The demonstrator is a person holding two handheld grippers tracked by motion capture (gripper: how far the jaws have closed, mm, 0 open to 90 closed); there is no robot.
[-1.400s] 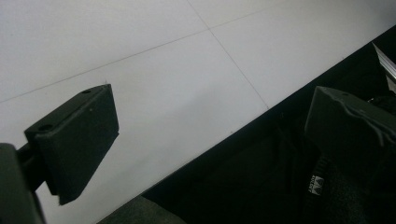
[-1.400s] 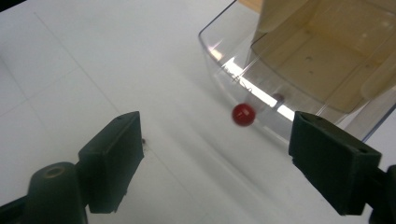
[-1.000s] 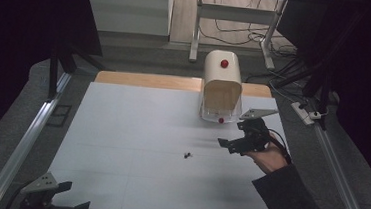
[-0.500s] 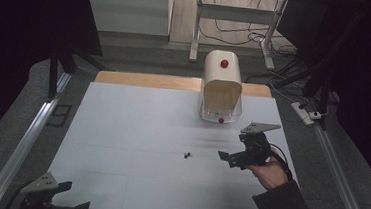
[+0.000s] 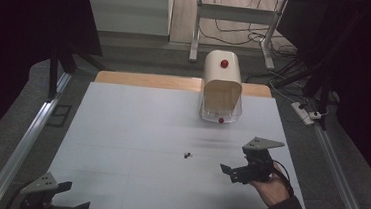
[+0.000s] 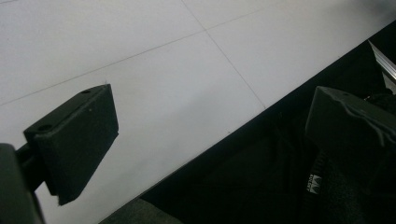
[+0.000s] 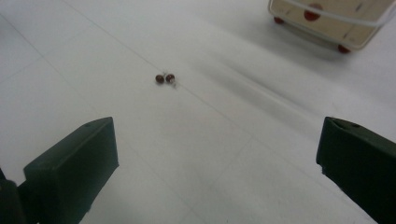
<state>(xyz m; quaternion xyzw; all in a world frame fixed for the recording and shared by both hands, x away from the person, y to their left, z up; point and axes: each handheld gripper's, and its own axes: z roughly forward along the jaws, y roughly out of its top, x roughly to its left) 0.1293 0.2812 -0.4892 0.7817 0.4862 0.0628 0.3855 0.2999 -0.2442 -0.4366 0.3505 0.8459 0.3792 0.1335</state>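
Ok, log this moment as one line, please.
right hand-held gripper: open, empty, aimed at small dark red pair | left hand-held gripper: open, empty, at table's near edge | cream container: far side, untouched

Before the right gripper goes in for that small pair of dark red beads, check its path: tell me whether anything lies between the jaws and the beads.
Nothing visible does. The right gripper is open, and bare white table runs from its jaws to the dark red beads. The cream container stands farther back, off that line.
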